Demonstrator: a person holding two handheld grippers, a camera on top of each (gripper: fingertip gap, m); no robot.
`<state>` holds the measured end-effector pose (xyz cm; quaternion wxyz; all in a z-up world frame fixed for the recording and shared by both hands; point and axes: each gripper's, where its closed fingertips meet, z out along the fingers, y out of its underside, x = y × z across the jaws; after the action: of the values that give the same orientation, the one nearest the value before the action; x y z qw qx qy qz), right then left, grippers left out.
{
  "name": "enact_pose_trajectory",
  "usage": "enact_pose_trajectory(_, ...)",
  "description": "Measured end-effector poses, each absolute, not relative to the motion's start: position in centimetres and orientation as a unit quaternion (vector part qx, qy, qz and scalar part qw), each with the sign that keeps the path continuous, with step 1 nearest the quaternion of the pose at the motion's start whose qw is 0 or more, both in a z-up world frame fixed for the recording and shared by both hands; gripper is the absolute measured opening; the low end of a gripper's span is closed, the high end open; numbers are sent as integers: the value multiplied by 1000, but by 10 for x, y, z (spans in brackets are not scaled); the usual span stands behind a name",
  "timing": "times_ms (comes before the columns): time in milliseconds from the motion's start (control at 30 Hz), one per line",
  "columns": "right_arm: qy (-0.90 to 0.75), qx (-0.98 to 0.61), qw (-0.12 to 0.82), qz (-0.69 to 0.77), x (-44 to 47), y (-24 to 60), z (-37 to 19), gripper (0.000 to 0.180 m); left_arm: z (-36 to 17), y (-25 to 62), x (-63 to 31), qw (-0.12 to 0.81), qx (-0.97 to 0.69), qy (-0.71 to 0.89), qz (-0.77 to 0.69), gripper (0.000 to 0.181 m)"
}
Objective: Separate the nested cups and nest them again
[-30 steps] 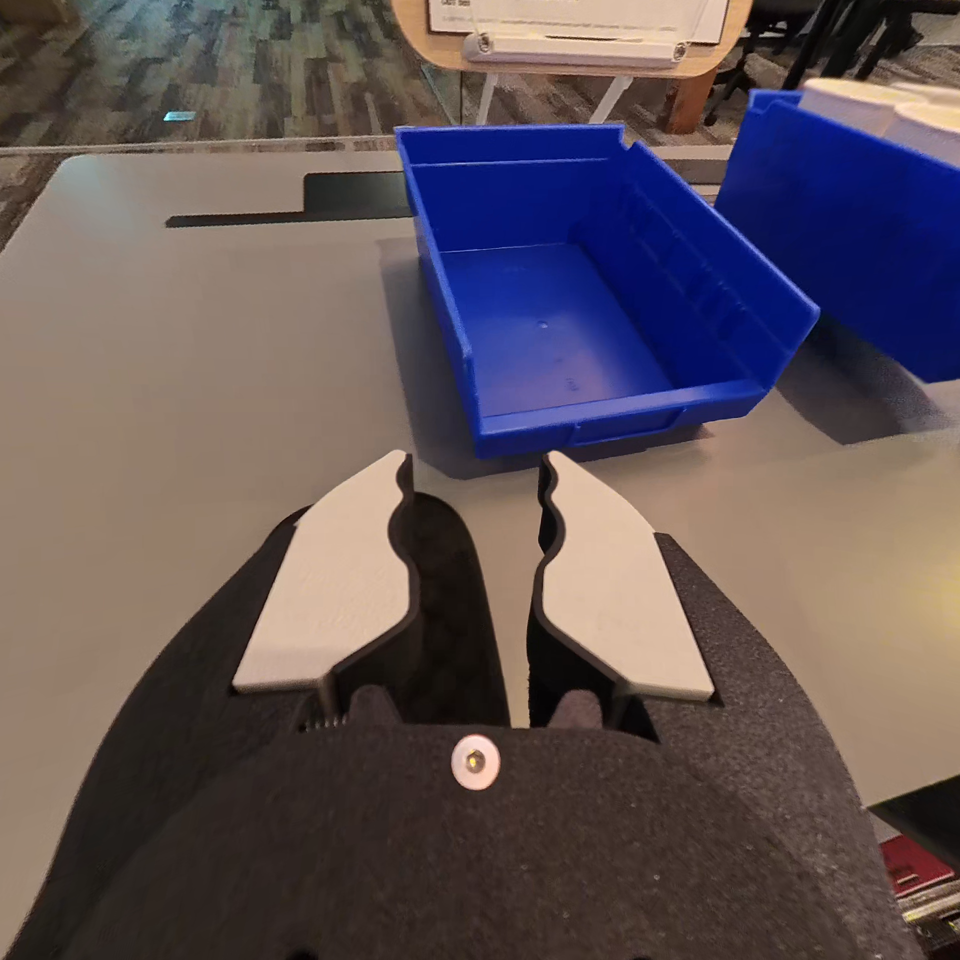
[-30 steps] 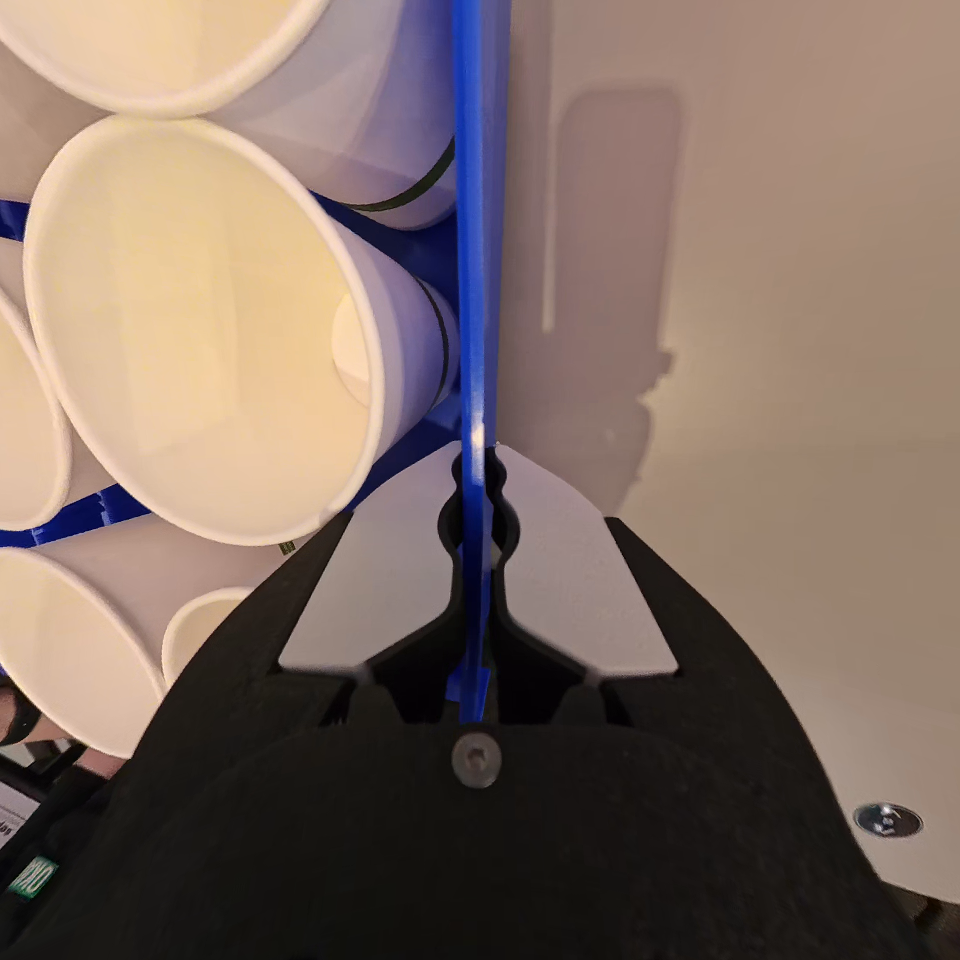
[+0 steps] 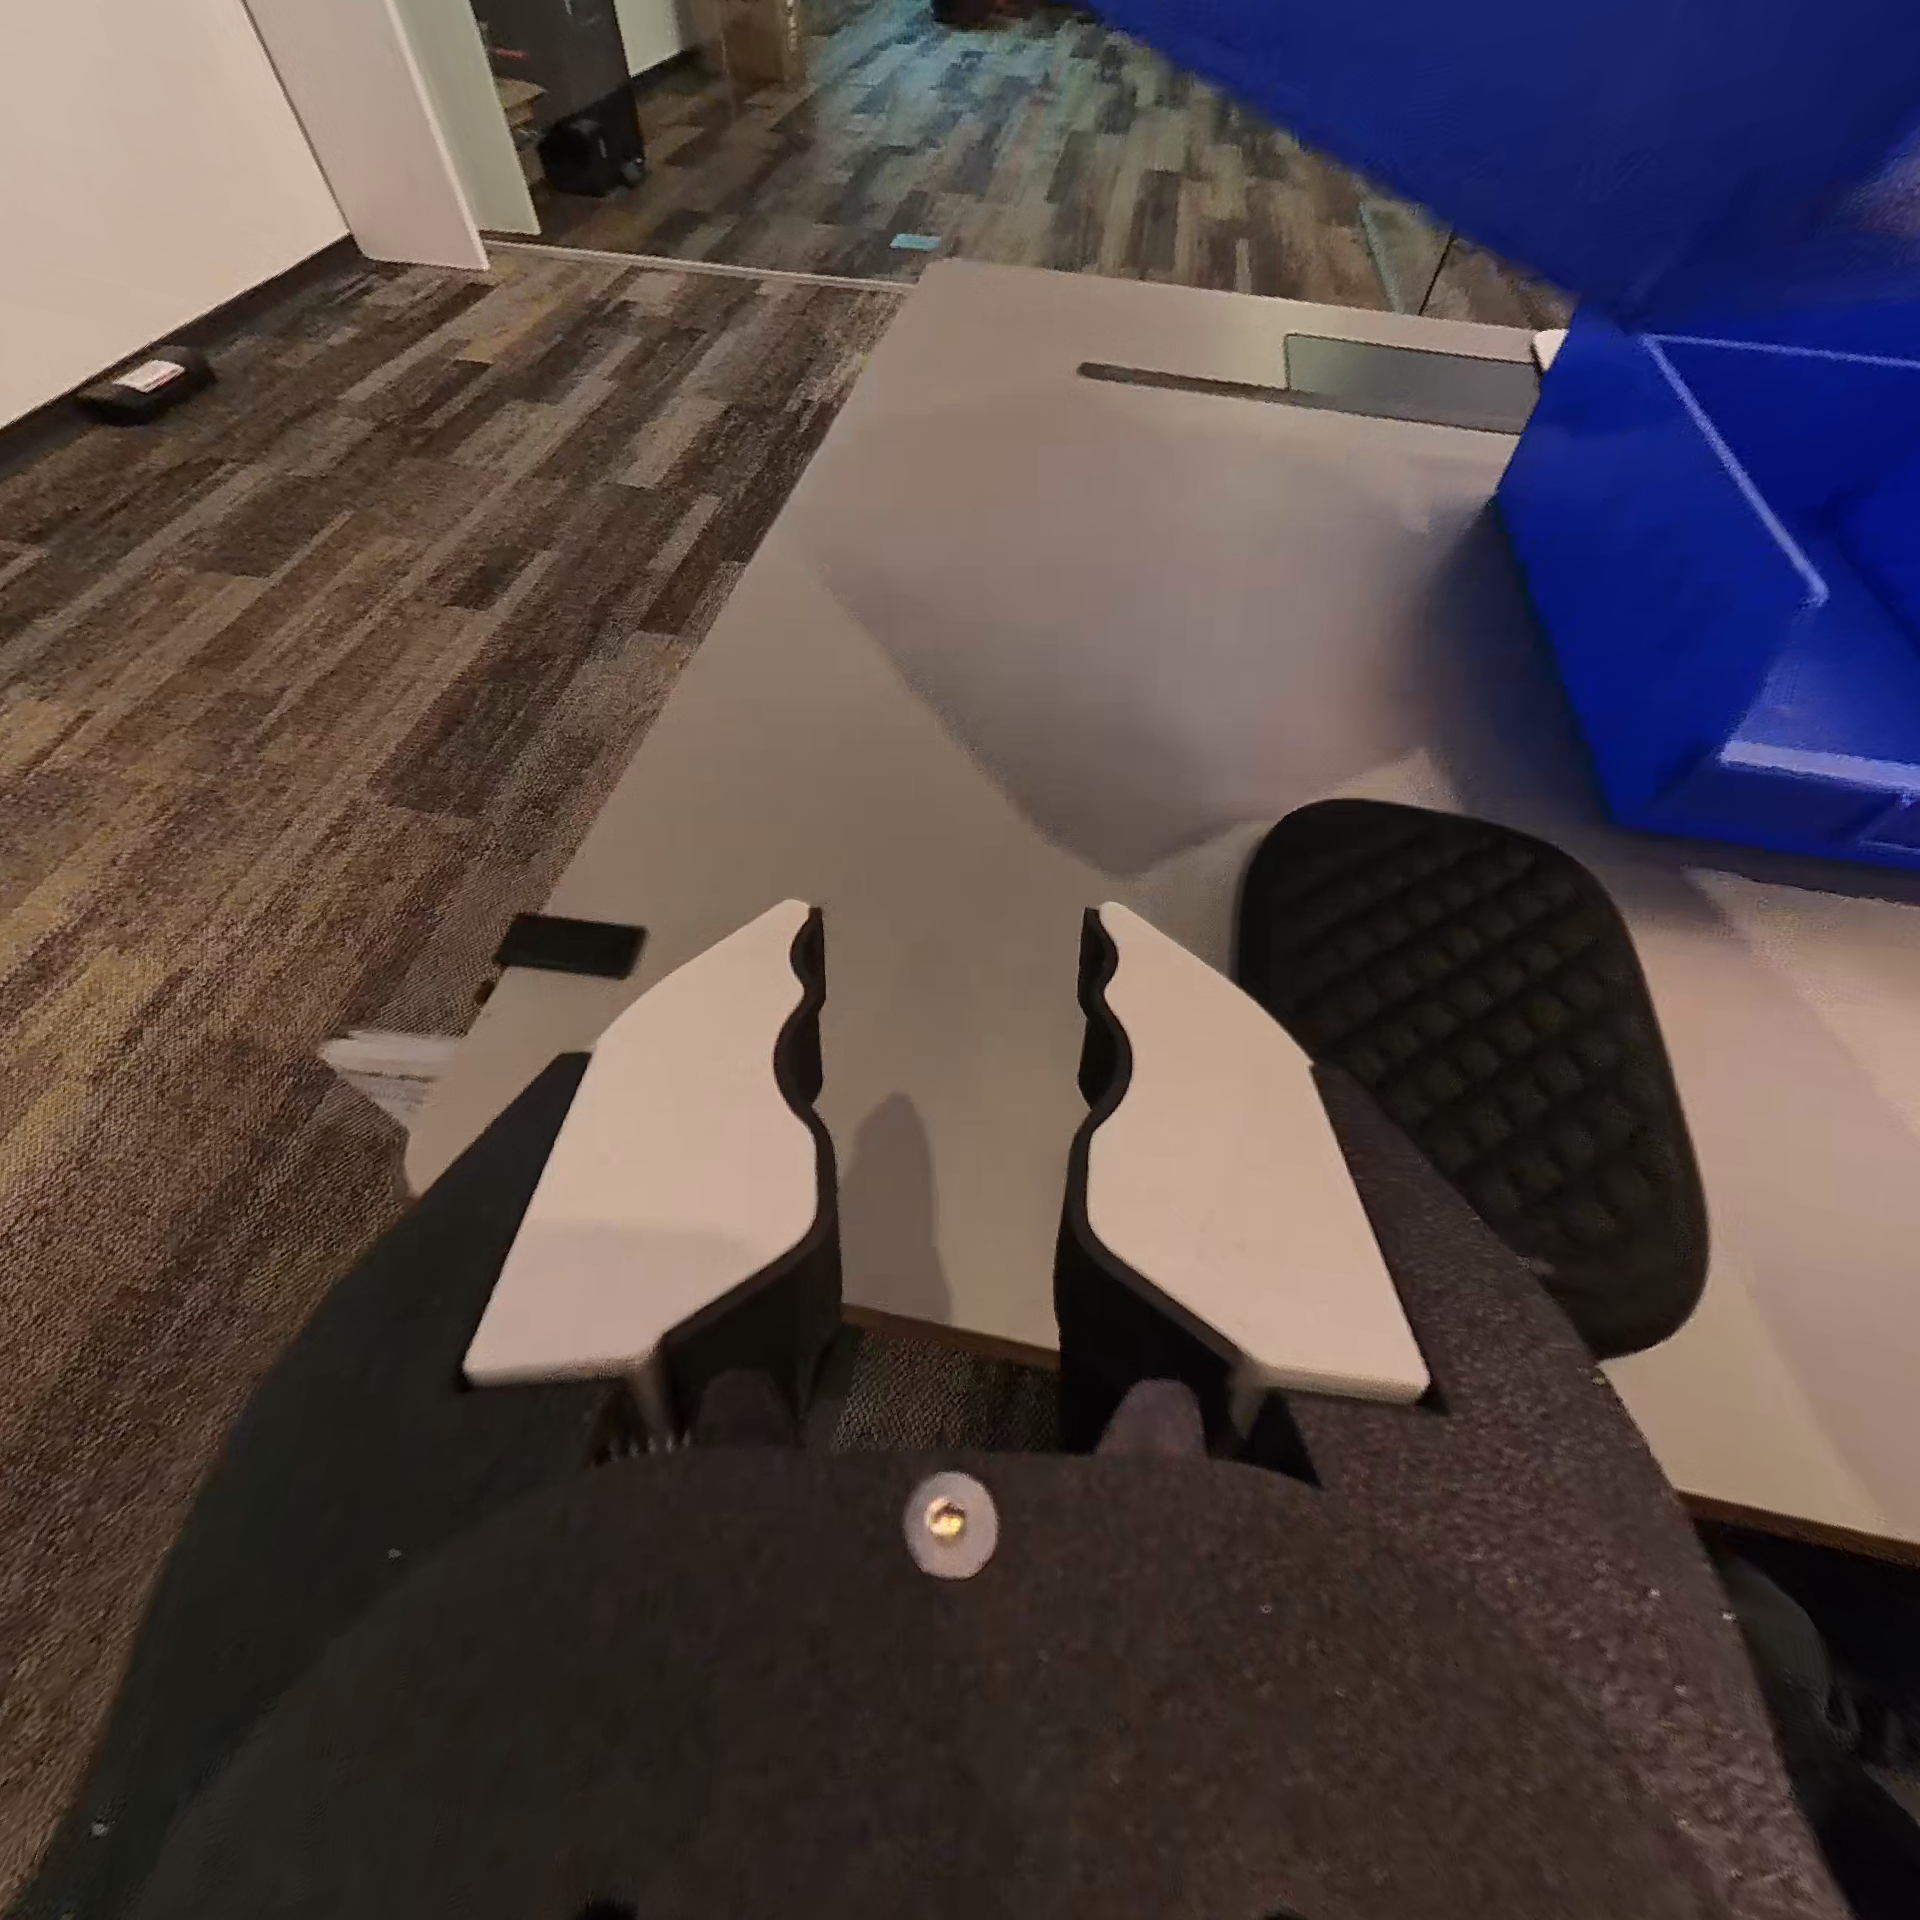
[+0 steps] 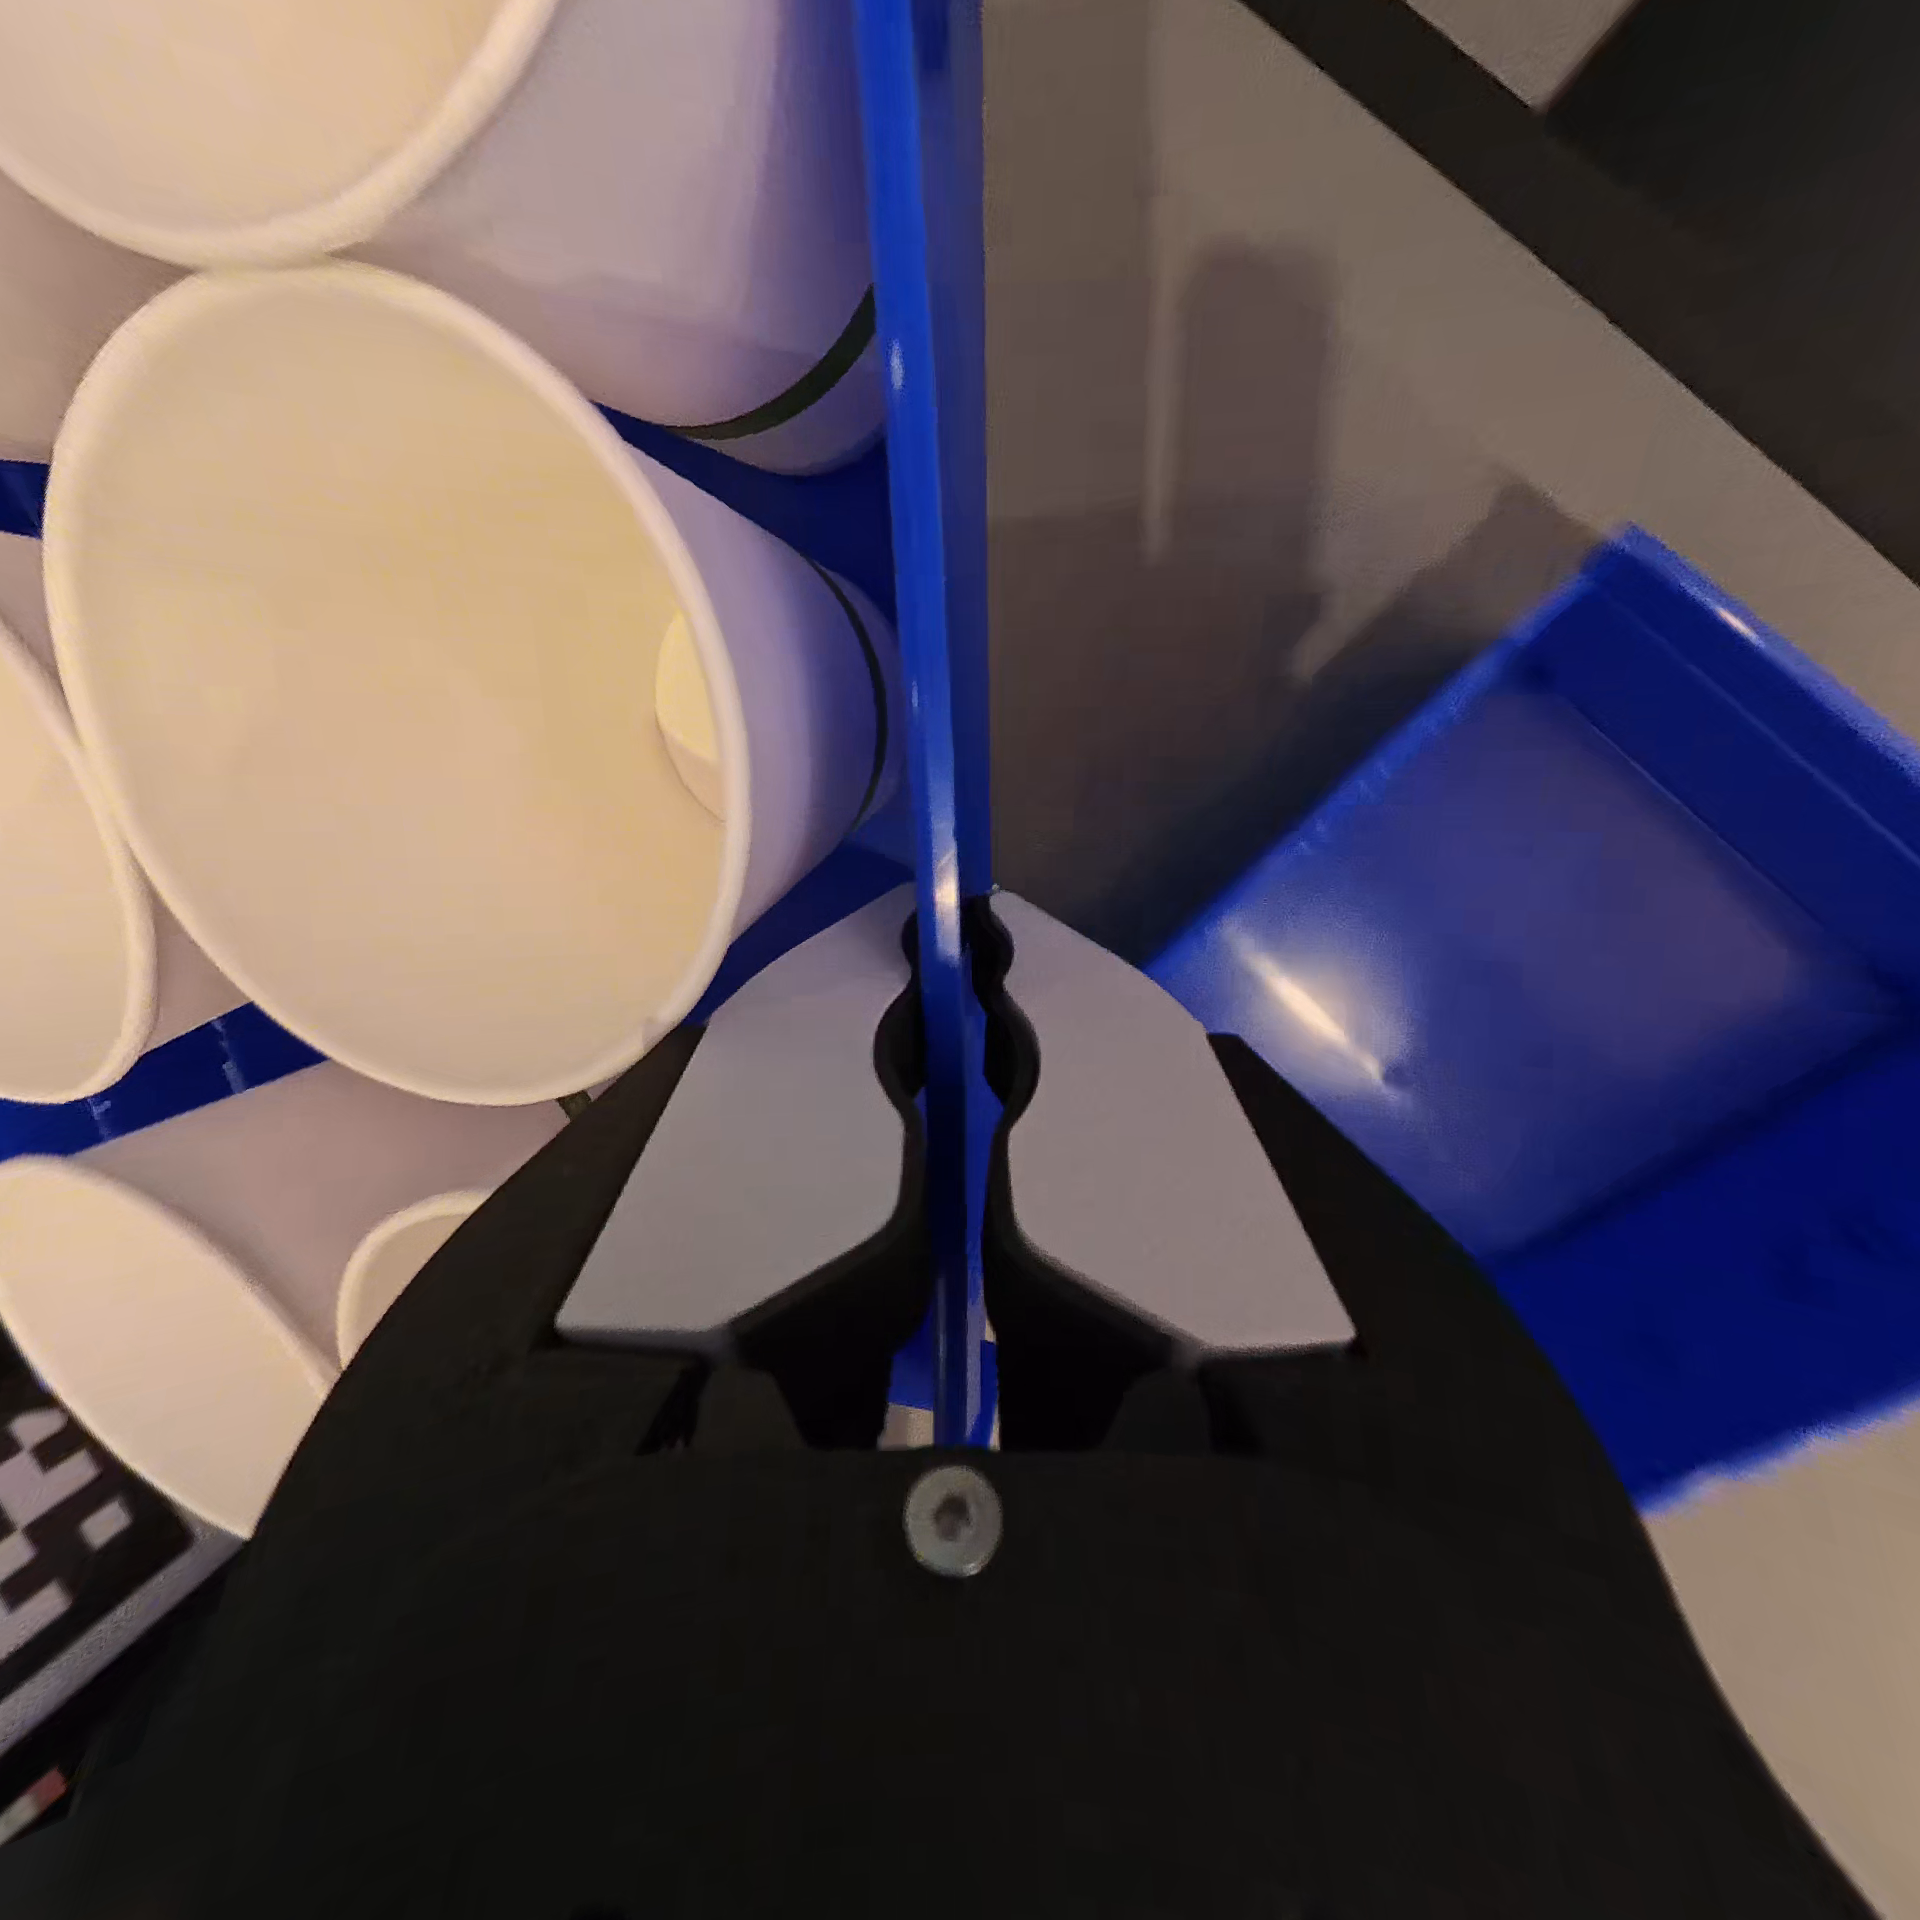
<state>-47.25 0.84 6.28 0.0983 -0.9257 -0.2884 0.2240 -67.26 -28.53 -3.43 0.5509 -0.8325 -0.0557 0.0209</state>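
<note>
Several white paper cups (image 4: 395, 675) stand in a blue bin, and one shows a smaller cup nested inside. My right gripper (image 4: 951, 914) is shut on that bin's thin side wall (image 4: 914, 416) and holds the bin in the air above the table. The carried bin shows as a blurred blue shape at the top right of the left wrist view (image 3: 1558, 135). My left gripper (image 3: 951, 920) is open and empty over the table's near left corner, apart from both bins.
An empty blue bin (image 4: 1558, 987) sits on the grey table (image 3: 1039, 623) below and right of the carried bin; it also shows in the left wrist view (image 3: 1714, 623). A black mesh chair back (image 3: 1475, 1060) stands at the table's front edge. Carpet lies left.
My right gripper has moved the cup bin until the empty bin shows beneath it. My left gripper has swung left and back toward the table's corner and opened wider.
</note>
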Motion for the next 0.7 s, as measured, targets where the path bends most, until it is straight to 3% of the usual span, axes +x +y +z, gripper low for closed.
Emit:
enact_pose_trajectory(333,-275,-941,105,168,-546,22,-42,5,-52,-305,-696,537,-839,-79,22,47)
enact_pose_trajectory(700,-224,-954,104,170,-542,11,-98,8,-52,-301,-685,537,-841,-70,16,46)
